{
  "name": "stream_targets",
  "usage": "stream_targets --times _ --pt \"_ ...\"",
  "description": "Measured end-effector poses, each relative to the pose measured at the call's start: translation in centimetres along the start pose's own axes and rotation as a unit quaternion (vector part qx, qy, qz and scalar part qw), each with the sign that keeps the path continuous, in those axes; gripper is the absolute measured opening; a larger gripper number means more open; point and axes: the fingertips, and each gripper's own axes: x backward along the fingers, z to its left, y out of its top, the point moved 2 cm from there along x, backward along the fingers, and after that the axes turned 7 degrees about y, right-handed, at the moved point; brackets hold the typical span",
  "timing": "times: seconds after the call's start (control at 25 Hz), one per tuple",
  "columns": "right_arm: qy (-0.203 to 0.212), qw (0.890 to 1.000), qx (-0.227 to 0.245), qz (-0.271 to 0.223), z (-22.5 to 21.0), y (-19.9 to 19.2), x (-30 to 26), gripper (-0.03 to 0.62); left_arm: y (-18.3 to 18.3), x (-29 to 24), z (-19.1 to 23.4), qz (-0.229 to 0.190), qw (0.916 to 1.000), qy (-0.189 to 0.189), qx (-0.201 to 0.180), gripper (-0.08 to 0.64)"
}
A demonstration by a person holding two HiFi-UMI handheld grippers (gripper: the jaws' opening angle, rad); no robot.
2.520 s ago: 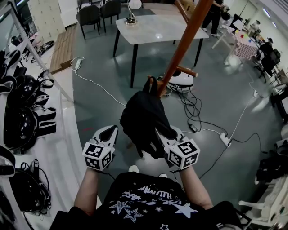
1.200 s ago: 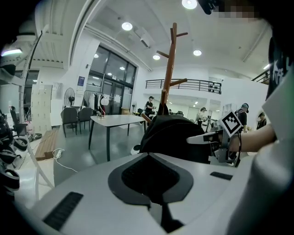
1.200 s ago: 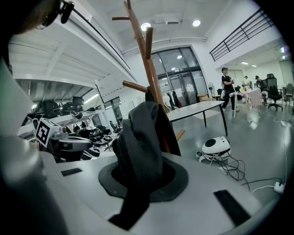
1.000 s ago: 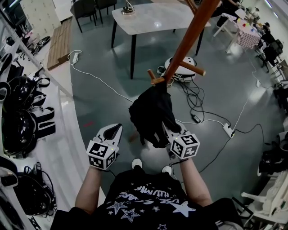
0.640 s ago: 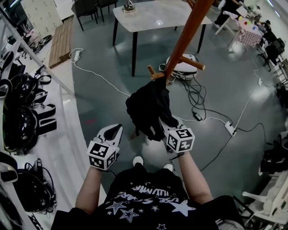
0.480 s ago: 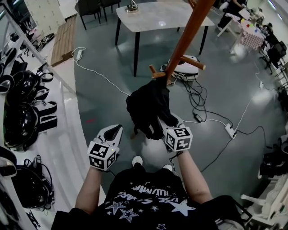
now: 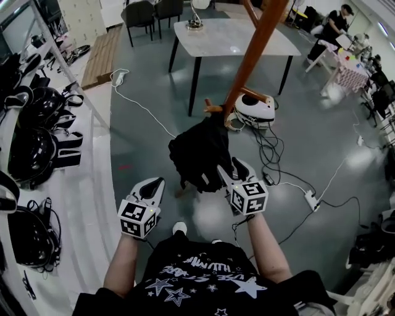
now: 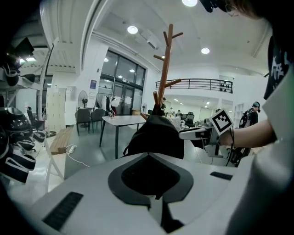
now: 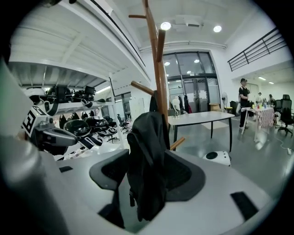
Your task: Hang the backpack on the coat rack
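The black backpack (image 7: 200,154) hangs by its top from a low peg (image 7: 213,110) of the brown wooden coat rack (image 7: 253,55). My right gripper (image 7: 232,168) sits at the bag's lower right side. Its jaws are opening, and in the right gripper view the backpack (image 9: 147,151) hangs in the gap between the spread pads (image 9: 183,172) without being pressed. My left gripper (image 7: 154,184) is shut and holds nothing, down to the left of the bag and apart from it. The left gripper view looks past its own closed gripper (image 8: 149,160) to the backpack (image 8: 156,135) and the rack (image 8: 164,69).
Behind the rack stand a white table (image 7: 237,37) with dark chairs (image 7: 139,12). A white round robot unit (image 7: 256,106) lies at the rack's foot, among cables and a power strip (image 7: 308,199). White shelves with black helmets (image 7: 31,142) run along the left. A person (image 7: 336,21) stands far back.
The right gripper's jaws have spread apart and let go of the backpack, which now hangs from the peg alone. The left gripper has drifted back toward me, still shut.
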Motion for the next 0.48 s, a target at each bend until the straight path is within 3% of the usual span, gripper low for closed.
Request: stream_targets --times 0.28,0.48 --pt "0.033 0.999 0.026 -0.019 -1.5 1.3 6.0 0.229 -0.6 1.9 -4.5 -0.015 0.9987 0.042 0.023 0.02" --pt "0.05 0.998 0.012 -0.039 -3.0 1.2 10.6 0.141 -0.6 3.4 -9.4 -0.025 0.9976 0.062 0.018 0.02"
